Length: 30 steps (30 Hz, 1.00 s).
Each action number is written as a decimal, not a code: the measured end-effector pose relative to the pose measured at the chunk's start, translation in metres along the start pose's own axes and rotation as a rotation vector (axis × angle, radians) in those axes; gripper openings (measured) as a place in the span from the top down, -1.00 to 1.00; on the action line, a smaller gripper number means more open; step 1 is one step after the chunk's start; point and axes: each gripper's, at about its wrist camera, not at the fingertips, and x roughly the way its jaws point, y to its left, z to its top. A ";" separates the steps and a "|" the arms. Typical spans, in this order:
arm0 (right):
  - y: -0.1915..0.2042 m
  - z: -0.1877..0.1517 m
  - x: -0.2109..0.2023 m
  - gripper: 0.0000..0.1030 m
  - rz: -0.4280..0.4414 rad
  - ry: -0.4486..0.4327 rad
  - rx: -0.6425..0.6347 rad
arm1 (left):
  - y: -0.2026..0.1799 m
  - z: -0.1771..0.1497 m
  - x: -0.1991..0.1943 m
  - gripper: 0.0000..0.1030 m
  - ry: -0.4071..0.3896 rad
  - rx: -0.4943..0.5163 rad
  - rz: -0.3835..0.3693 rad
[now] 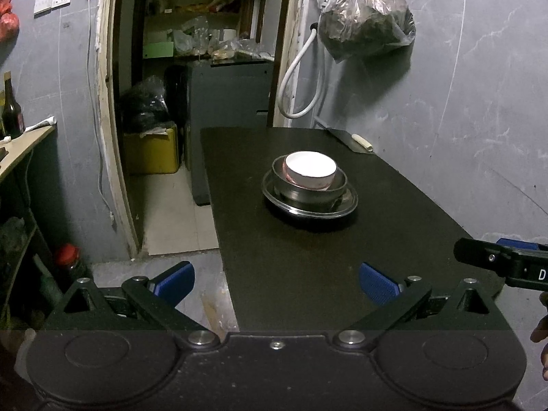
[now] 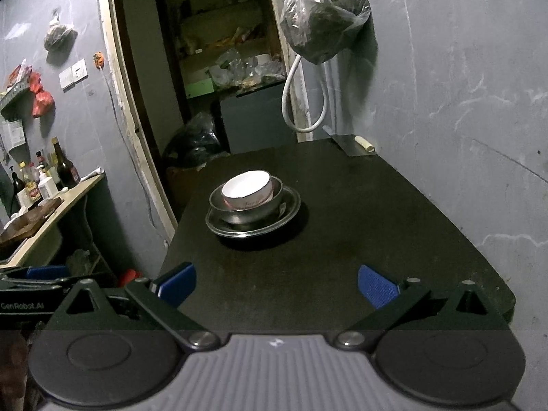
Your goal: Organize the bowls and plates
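A white bowl (image 1: 310,167) sits inside a steel bowl (image 1: 308,191), which stands on a steel plate (image 1: 346,203) on the black table (image 1: 308,267). The same stack shows in the right wrist view: white bowl (image 2: 246,188), steel bowl (image 2: 246,214), steel plate (image 2: 287,215). My left gripper (image 1: 275,282) is open and empty, held back over the table's near left edge. My right gripper (image 2: 275,284) is open and empty over the near edge, well short of the stack. The right gripper's tip (image 1: 479,257) shows at the right of the left wrist view.
A cleaver (image 1: 346,138) lies at the table's far right corner by the grey wall. A plastic bag (image 1: 366,17) hangs above it. A doorway (image 1: 205,85) opens behind the table. A side counter with bottles (image 2: 44,181) stands at the left.
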 end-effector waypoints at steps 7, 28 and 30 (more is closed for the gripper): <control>0.000 -0.002 0.003 -1.00 -0.001 0.021 -0.005 | 0.001 -0.001 0.005 -0.98 0.011 -0.011 0.002; -0.004 -0.012 0.014 -1.00 -0.006 0.092 0.006 | -0.001 -0.009 0.021 -0.98 0.051 -0.005 -0.006; -0.003 -0.012 0.015 -1.00 -0.006 0.095 0.005 | -0.001 -0.009 0.022 -0.98 0.054 -0.007 -0.005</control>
